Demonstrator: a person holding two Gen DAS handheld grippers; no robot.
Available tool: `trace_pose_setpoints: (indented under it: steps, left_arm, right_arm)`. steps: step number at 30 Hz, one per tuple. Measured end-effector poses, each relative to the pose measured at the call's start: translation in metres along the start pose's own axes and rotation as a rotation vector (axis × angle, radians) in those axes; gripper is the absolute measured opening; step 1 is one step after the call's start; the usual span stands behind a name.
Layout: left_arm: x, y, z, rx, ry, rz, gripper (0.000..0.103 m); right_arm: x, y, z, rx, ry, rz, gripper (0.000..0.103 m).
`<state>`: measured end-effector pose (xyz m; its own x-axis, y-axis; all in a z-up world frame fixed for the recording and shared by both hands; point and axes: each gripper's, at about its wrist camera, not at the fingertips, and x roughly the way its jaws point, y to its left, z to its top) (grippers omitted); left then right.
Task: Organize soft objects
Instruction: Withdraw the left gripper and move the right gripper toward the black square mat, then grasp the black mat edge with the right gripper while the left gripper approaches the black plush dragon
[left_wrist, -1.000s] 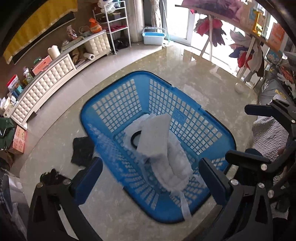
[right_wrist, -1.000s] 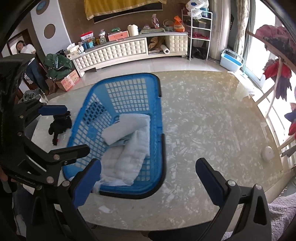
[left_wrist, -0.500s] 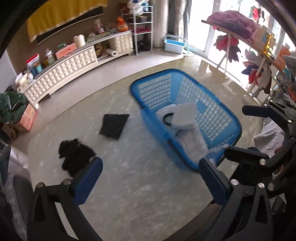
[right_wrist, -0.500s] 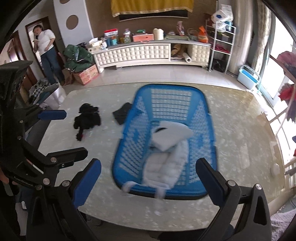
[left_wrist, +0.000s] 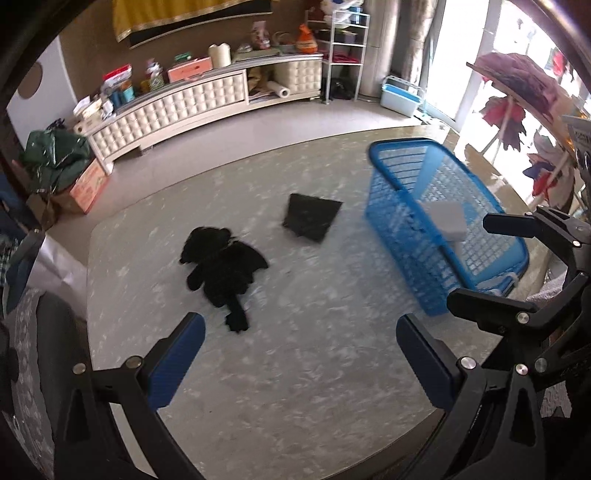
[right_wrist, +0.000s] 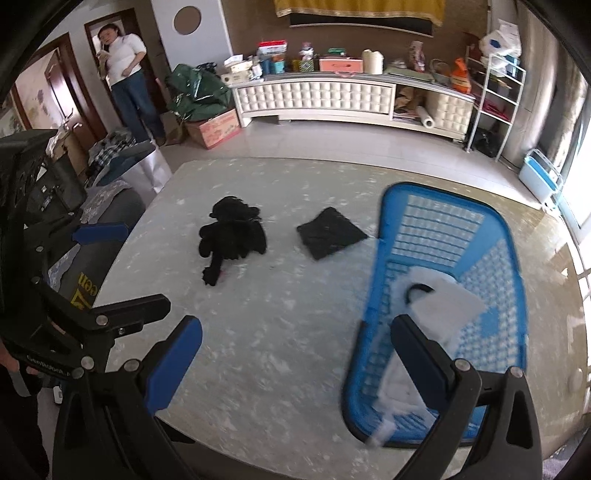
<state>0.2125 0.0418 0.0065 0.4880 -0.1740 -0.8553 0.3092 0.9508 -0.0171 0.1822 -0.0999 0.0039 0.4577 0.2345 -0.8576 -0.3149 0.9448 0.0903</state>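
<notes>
the only writing we can read sits on the left gripper's frame in the right wrist view: "gentoool" or something close, the letters too small to be sure, and a yellow mark below it that we cannot make out.

we work over a pale marbled table (left_wrist: 295, 369) in a living room with a long white tufted cabinet (right_wrist: 314, 98) along the brown wall, a white wire shelf (right_wrist: 495, 85) at its end, and a woman in a white top (right_wrist: 125, 74) standing in a doorway.

our left gripper (left_wrist: 299, 354) hangs above the table with its blue pads wide apart and nothing between them; our right gripper (right_wrist: 295, 354) is the same, spread and empty.

the black plush toy (left_wrist: 225, 266) lies on the table, well apart from the blue basket (left_wrist: 406, 258). a folded black cloth (left_wrist: 310, 219) lies between the two, just beside the basket. inside the basket rest white padded clothes (right_wrist: 443, 306) with a strap hanging over the near rim.

a green bag (right_wrist: 195, 90) sits on a cardboard box (right_wrist: 214, 127) on the floor.
</notes>
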Motion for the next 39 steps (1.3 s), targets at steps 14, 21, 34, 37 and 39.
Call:
trace_pose_setpoints:
  steps: [14,21,34,37,39]
  left_arm:
    - [0.043,0.076,-0.006,-0.137,0.043,-0.001,0.103]
    - [0.078,0.106,0.0,-0.195,0.061,0.004,0.103]
    - [0.131,0.146,0.02,-0.26,0.094,0.001,0.103]
    - [0.143,0.147,0.023,-0.251,0.104,0.024,0.103]
    - [0.152,0.149,0.024,-0.247,0.116,0.02,0.103]
  right_arm:
    - [0.076,0.025,0.044,-0.031,0.076,-0.023,0.102]
    - [0.11,0.03,0.065,-0.029,0.114,-0.017,0.102]
    - [0.173,0.015,0.094,0.002,0.207,-0.07,0.102]
    - [0.187,0.012,0.097,-0.011,0.23,-0.083,0.102]
    - [0.194,0.01,0.099,-0.011,0.241,-0.089,0.102]
